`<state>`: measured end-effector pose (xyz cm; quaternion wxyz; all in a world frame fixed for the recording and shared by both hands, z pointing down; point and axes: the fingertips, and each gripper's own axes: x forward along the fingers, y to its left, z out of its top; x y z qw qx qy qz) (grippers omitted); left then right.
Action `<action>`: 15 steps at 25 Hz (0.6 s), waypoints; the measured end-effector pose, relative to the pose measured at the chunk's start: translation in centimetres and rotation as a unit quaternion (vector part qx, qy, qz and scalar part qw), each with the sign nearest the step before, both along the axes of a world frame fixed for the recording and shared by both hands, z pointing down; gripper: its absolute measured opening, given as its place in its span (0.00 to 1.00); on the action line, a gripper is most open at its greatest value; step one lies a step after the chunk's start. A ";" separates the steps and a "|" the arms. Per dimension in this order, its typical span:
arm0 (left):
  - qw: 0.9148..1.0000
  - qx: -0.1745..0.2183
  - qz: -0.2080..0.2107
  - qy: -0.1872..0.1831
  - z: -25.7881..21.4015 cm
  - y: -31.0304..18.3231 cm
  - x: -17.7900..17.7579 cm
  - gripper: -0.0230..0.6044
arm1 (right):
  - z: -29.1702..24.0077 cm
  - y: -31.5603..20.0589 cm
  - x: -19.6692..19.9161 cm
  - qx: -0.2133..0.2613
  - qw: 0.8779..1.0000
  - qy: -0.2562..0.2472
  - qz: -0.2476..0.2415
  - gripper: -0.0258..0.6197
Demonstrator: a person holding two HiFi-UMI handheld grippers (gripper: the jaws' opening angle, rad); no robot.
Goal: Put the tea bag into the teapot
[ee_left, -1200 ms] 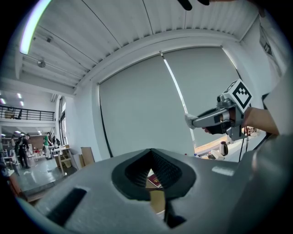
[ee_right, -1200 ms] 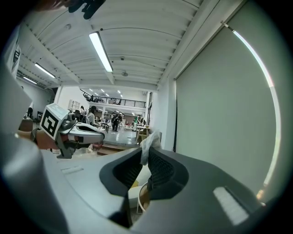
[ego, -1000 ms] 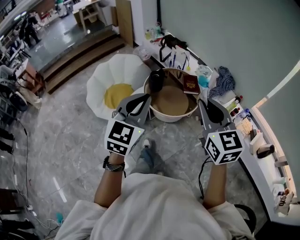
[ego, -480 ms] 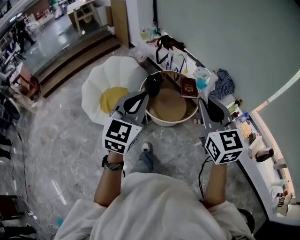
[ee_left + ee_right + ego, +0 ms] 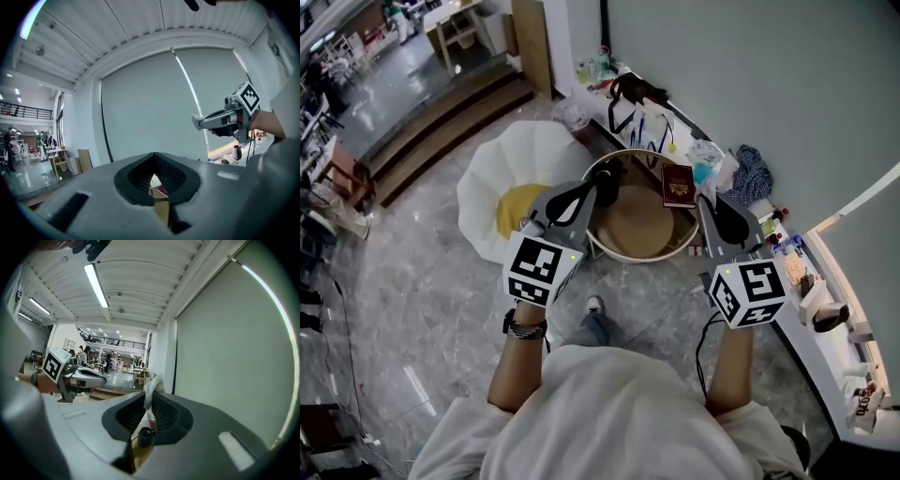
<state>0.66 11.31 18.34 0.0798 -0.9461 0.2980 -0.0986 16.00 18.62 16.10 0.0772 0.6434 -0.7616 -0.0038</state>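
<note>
A round low table with a white rim and brown top stands in front of me in the head view. A black teapot sits at its far left, and it also shows small and dark through the jaws as the teapot. My right gripper hangs over the table's right rim, shut on a crinkled white tea bag that sticks up between its pads. Just in front of the teapot, my left gripper has its tips together and holds nothing. Each gripper sees the other: right gripper, left gripper.
A dark red booklet lies on the table's far right. A white flower-shaped cushion with a yellow centre lies on the floor to the left. The wall ledge on the right carries a blue cloth, bags and bottles. Steps rise at the upper left.
Both grippers have moved forward together toward the table; the left tips now overlap the table rim beside the teapot. The right gripper's hold on the tea bag is unchanged.
</note>
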 end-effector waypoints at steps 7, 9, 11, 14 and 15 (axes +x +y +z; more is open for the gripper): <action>1.000 -0.008 0.002 0.004 0.0 -4.6 -0.1 0.05 | -0.1 -4.4 0.0 -0.006 1.000 -0.007 0.005 0.11; 1.000 -0.011 0.002 0.006 0.1 -5.9 -0.1 0.04 | -0.1 -5.7 -0.1 -0.008 1.000 -0.009 0.005 0.11; 1.000 -0.014 0.002 0.005 0.1 -7.0 -0.3 0.04 | -0.1 -6.8 -0.3 -0.010 1.000 -0.010 0.004 0.11; 1.000 -0.016 0.000 0.004 0.3 -8.6 -0.4 0.04 | 0.1 -8.2 -0.3 -0.014 1.000 -0.011 0.003 0.11; 1.000 -0.016 0.001 0.004 0.4 -9.1 -0.4 0.05 | 0.2 -8.7 -0.3 -0.015 1.000 -0.011 0.003 0.11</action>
